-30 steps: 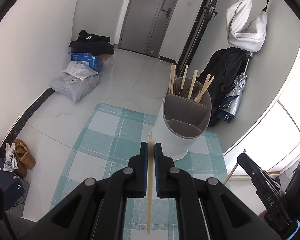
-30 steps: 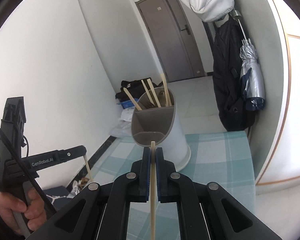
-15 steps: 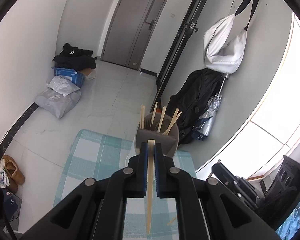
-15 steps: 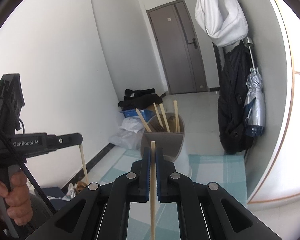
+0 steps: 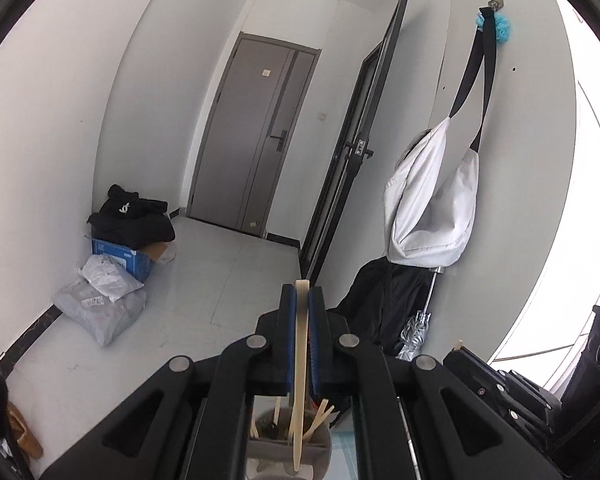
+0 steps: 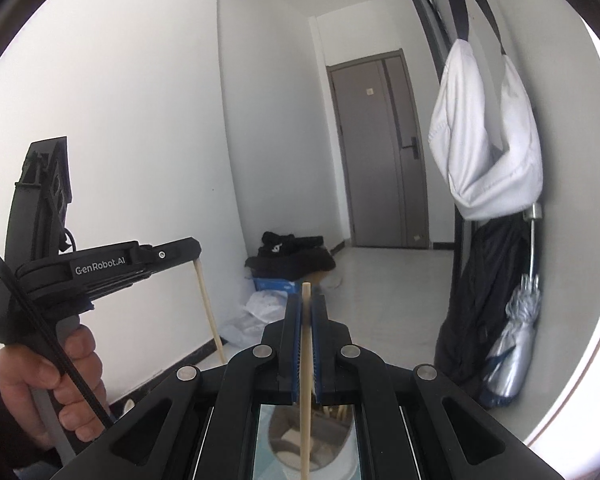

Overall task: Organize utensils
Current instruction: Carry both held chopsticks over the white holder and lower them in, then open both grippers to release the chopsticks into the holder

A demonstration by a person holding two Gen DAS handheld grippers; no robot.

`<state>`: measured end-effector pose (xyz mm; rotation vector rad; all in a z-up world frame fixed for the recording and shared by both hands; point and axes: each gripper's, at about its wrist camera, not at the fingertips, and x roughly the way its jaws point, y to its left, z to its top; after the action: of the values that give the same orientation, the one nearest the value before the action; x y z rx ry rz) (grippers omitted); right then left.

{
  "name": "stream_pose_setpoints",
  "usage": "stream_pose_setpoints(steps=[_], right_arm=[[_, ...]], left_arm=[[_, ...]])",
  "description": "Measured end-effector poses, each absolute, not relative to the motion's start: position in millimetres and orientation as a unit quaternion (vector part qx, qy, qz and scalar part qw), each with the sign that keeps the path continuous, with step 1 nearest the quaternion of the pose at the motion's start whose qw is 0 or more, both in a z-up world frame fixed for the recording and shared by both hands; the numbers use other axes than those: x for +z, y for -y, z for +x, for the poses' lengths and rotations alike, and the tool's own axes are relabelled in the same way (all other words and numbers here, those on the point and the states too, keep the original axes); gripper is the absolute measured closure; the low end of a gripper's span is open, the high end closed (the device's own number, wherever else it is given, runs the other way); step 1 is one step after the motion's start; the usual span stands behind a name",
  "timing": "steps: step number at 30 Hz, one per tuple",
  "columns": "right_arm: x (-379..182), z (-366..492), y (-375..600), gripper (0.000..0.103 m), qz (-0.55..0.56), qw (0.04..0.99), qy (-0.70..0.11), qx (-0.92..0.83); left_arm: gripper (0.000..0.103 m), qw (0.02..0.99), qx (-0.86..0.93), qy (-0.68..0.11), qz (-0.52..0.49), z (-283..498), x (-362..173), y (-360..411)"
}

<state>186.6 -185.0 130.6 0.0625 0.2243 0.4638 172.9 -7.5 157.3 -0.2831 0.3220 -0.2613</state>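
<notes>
My left gripper (image 5: 301,300) is shut on a wooden chopstick (image 5: 299,380) that hangs down between the jaws. Its lower tip is over the grey utensil holder (image 5: 276,446), seen through the gap below, with several chopsticks (image 5: 320,416) standing in it. My right gripper (image 6: 306,308) is shut on another wooden chopstick (image 6: 305,392), held upright above the same holder (image 6: 292,436). The left gripper also shows in the right wrist view (image 6: 198,256), with its chopstick (image 6: 209,308) hanging from it.
A white bag (image 5: 428,208) and a black coat (image 5: 384,304) hang on the right wall, with a folded umbrella (image 6: 516,344). Bags and a blue box (image 5: 118,256) lie on the floor by the left wall. A grey door (image 5: 256,136) is at the back.
Both grippers have risen and tilted up with their chopsticks. The holder has dropped from mid-frame to below the jaws, seen only through the gap.
</notes>
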Motion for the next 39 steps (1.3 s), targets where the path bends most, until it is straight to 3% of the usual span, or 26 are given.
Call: stream_pose_setpoints(steps=[12, 31, 39], right_arm=[[121.7, 258.6, 160.8, 0.099, 0.002, 0.969, -0.078, 0.236], [62.4, 272.2, 145.7, 0.099, -0.053, 0.954, -0.116, 0.271], [23.4, 272.0, 148.5, 0.099, -0.047, 0.945, -0.175, 0.271]], left_arm=[[0.100, 0.961, -0.133, -0.185, -0.156, 232.6, 117.7, -4.2], [0.100, 0.956, -0.144, -0.222, -0.125, 240.2, 82.6, 1.0], [0.100, 0.941, -0.167, -0.270, -0.120, 234.4, 61.8, 5.1]])
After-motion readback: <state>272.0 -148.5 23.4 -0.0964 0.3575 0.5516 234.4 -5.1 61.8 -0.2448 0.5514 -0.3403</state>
